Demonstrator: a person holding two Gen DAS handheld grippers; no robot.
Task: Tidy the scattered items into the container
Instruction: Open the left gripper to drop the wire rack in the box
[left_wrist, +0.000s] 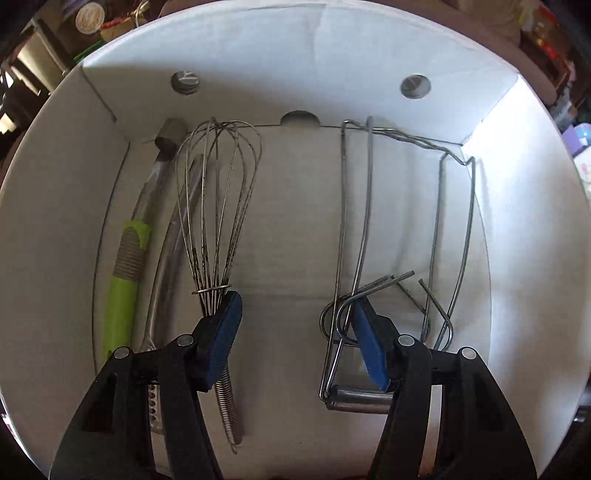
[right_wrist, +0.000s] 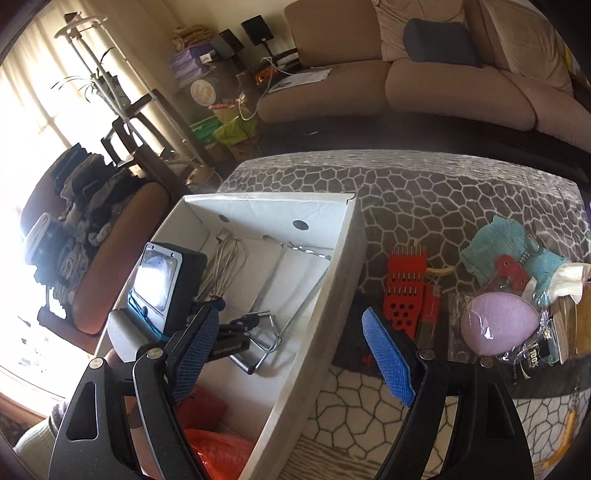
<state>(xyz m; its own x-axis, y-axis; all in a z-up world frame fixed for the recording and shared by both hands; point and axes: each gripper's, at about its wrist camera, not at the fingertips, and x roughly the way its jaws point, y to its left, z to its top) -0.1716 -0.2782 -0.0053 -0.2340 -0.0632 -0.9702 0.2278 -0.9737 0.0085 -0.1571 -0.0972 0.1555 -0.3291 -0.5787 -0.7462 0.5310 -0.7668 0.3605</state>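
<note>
Whisk (left_wrist: 218, 206) lies inside the white box (left_wrist: 517, 229); we judge it light and springy. Our left gripper (left_wrist: 295, 332) stands spread and empty above it, so we would pinch the coiled handle.

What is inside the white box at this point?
The white box holds a whisk, a green-handled utensil, a metal tool beside it and a wire potato masher. Something orange shows at its near end; the rest is hidden.
</note>
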